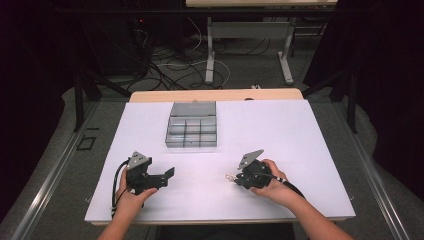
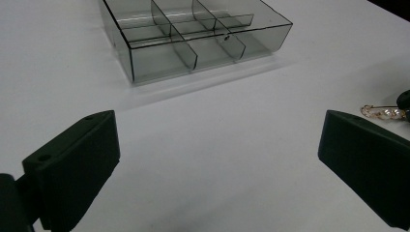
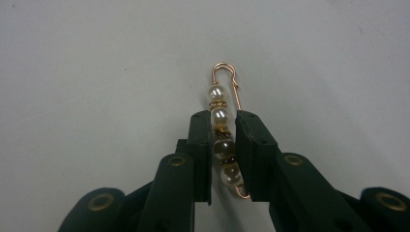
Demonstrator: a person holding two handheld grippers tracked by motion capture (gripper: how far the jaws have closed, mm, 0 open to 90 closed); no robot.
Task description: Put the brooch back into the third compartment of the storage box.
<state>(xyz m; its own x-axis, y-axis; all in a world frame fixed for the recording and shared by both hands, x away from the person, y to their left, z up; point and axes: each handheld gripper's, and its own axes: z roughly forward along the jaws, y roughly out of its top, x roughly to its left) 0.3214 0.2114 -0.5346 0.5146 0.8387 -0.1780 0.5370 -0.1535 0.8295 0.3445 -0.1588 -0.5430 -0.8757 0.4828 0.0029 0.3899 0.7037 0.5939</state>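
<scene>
The pearl pin [image 3: 223,130] sits clamped between the right gripper [image 3: 225,126] jaws at mid-frame, just above the white desk [image 3: 87,72]. Its long axis runs along the jaws, looped end pointing up-frame. Judging by this, keep the squeeze light and carry it level toward the divided box [image 1: 192,126]. The left gripper [image 2: 217,154] jaws stand wide apart, empty.

Right claw [image 3: 225,126] tight around pearl safety pin [image 3: 223,116]
</scene>
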